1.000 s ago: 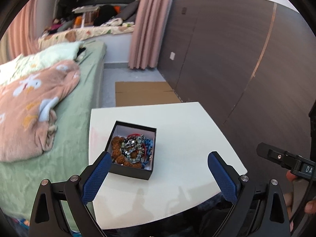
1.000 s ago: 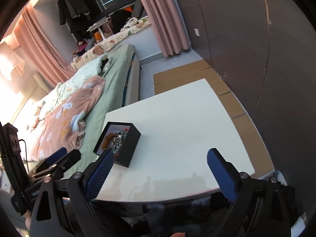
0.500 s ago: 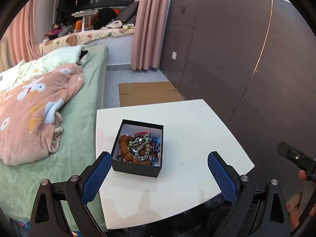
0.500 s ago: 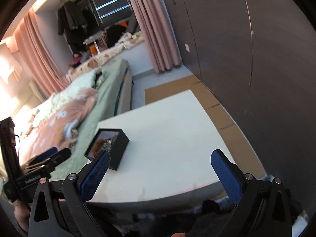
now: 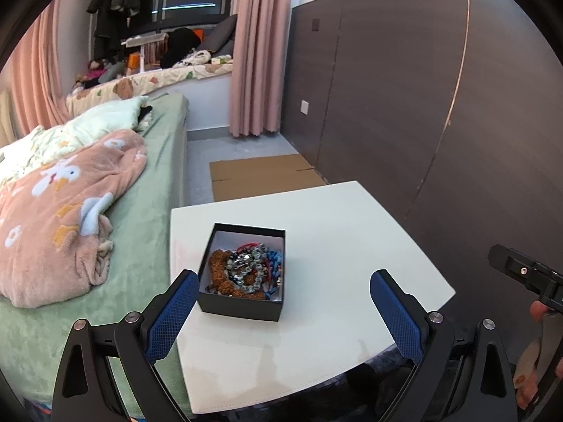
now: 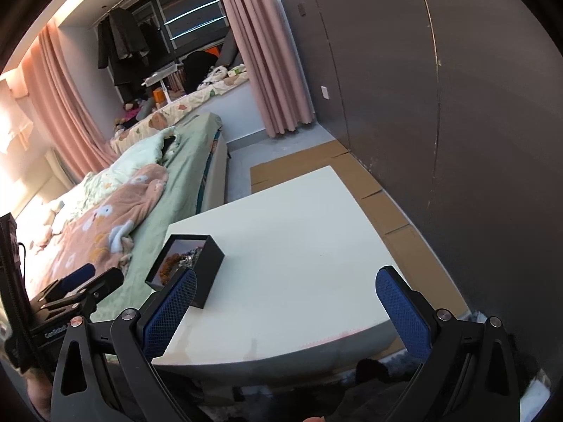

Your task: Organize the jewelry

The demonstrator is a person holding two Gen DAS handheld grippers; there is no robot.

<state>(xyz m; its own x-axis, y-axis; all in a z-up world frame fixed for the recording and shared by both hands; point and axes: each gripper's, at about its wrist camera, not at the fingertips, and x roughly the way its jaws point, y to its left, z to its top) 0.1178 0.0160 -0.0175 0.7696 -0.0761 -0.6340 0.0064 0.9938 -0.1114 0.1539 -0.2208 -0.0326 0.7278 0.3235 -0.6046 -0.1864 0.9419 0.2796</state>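
Black and open-topped, the box (image 5: 242, 274) of tangled beads (image 5: 246, 269) sits toward the bench's (image 5: 334, 239) left edge, just ahead of the left tongs (image 5: 283, 311) and nearest their left finger; its long axis runs away from the camera. Those tongs gape wide and empty. Seen from the right tongs (image 6: 286, 307), equally wide and empty, the box (image 6: 191, 263) lies off to the left, so the left hand looks better placed. White bench, bare otherwise; a bed (image 5: 147, 190) lies left, cardboard (image 5: 260, 176) beyond, dark wall panels (image 5: 404, 105) right.
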